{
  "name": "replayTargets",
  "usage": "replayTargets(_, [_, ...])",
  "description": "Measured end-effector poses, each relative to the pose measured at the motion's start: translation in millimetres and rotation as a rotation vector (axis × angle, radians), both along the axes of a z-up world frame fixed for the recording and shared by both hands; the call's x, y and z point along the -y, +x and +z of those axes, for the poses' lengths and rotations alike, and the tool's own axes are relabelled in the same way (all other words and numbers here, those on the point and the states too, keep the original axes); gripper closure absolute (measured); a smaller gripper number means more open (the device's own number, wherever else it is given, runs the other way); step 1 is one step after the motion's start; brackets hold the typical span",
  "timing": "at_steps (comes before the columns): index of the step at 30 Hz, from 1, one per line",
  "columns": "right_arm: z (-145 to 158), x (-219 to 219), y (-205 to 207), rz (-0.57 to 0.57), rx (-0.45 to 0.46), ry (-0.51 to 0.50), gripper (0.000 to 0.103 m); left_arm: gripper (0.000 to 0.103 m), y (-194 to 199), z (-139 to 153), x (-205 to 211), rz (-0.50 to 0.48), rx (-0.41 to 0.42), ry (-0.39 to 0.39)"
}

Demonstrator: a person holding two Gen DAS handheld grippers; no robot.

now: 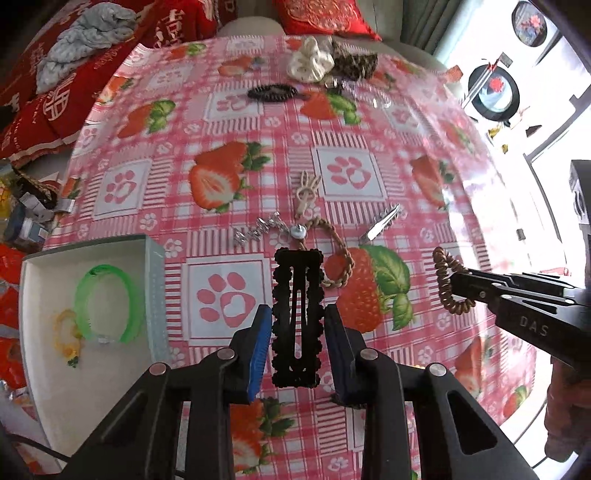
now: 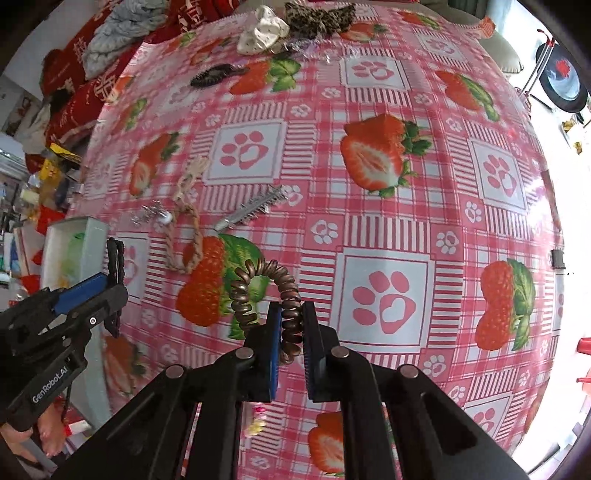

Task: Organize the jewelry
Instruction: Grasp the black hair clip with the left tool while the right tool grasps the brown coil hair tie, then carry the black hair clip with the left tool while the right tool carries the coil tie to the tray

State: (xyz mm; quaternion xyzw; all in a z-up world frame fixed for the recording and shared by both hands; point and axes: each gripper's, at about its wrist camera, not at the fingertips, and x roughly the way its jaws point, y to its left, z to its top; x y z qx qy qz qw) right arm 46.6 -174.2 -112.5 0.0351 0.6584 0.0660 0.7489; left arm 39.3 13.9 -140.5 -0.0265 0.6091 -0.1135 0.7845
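Left gripper (image 1: pixel 297 325) pinches the black scalloped hair clip (image 1: pixel 297 317) lengthwise across its edges, clear of the strawberry tablecloth (image 1: pixel 369 129), likely bound for the white box (image 1: pixel 48 369) at its nine o'clock, where a green bangle (image 1: pixel 107 302) already lies. Right gripper (image 2: pixel 291 325), at three o'clock, is clamped on the brown spiral hair tie (image 2: pixel 284 295), which loops out toward eleven o'clock, and points steeply down at the cloth.

A home living room: strawberry-print tablecloth (image 1: pixel 229 122) on the table, red embroidered cushions (image 1: pixel 325 16) on a sofa behind
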Motion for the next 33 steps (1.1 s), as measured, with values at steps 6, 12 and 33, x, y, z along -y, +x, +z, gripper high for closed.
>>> replayTargets(6, [20,-24,0,0.028,0.015,0.038,0.092,0.067,-33,49,-45,0.068,0.042,-0.015])
replayTargets(12, [38,-68,5,0.104,0.039,0.072,0.092,0.067,-41,60,-89,0.166,0.062,0.010])
replayTargets(33, [10,-297,26,0.451,-0.010,0.151,0.092,0.067,-83,-1,-236,0.470,-0.010,0.124])
